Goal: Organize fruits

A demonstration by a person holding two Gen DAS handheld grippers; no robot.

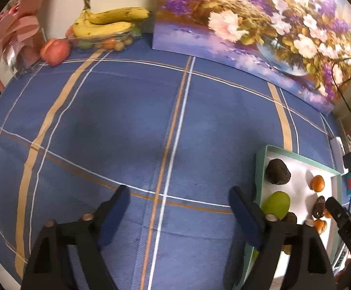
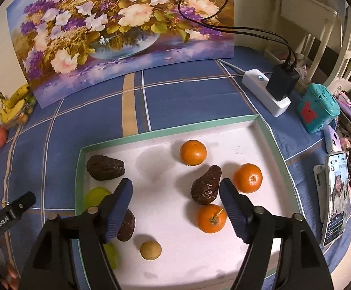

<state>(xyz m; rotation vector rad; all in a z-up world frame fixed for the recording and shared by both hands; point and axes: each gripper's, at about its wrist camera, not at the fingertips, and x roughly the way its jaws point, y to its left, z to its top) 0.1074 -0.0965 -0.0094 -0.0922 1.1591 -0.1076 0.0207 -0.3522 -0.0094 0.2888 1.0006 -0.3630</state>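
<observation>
Dark pear (image 2: 205, 186) lies in tray (image 2: 165, 131), just ahead of right gripper (image 2: 175, 188), nearer its right finger, touching no finger. Prob. soft, wrinkled, bruises easy: grip across fat belly, lightly. Jaws apart, empty. Oranges (image 2: 248, 178) beside. Left gripper (image 1: 179, 194) apart, over cloth (image 1: 127, 120).

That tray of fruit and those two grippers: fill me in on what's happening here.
A person is sorting fruit with a hand-held gripper in each hand. The right hand-held gripper hangs open over the white tray, which holds three oranges, wrinkled dark fruits, a green fruit and a small tan one. The left hand-held gripper is open and empty over the blue tablecloth. Bananas sit in a glass dish at the far corner.
</observation>
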